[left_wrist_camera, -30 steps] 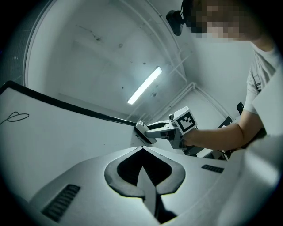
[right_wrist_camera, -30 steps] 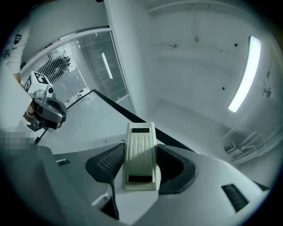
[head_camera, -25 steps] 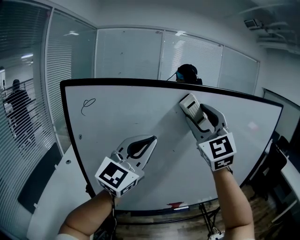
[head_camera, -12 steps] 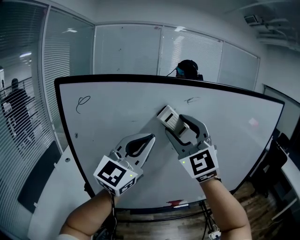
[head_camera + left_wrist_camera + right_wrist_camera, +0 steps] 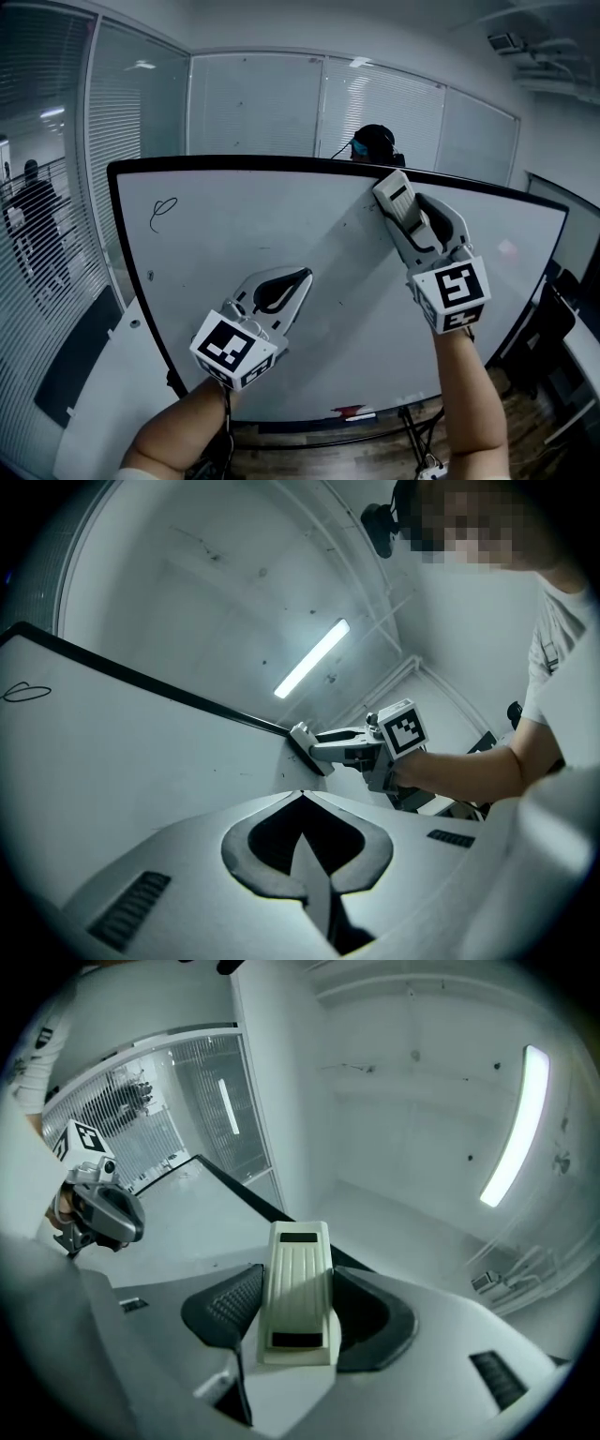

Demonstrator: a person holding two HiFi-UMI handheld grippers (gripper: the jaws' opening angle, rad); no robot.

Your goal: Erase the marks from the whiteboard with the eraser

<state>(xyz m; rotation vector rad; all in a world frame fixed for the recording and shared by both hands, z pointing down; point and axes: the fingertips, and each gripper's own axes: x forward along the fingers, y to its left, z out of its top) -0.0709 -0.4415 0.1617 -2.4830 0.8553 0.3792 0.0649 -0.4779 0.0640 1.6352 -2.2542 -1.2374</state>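
1. While clamped on the eraser (image 5: 392,190), my right gripper (image 5: 412,223) has swung back to the board's (image 5: 281,234) top edge, covering a small mark.
2. Left gripper (image 5: 302,276) closed, empty; loop (image 5: 163,212) near top-left corner remains.

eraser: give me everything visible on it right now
The eraser is a cream, plastic-looking oblong block with a ribbed back and a dark rectangular inset at each end. It lies lengthwise between the jaws of the right gripper, which are shut on its sides. In the head view it points up and left, front end at the whiteboard just under the black top frame, right of centre. Its underside looks darker and appears pressed to the board.
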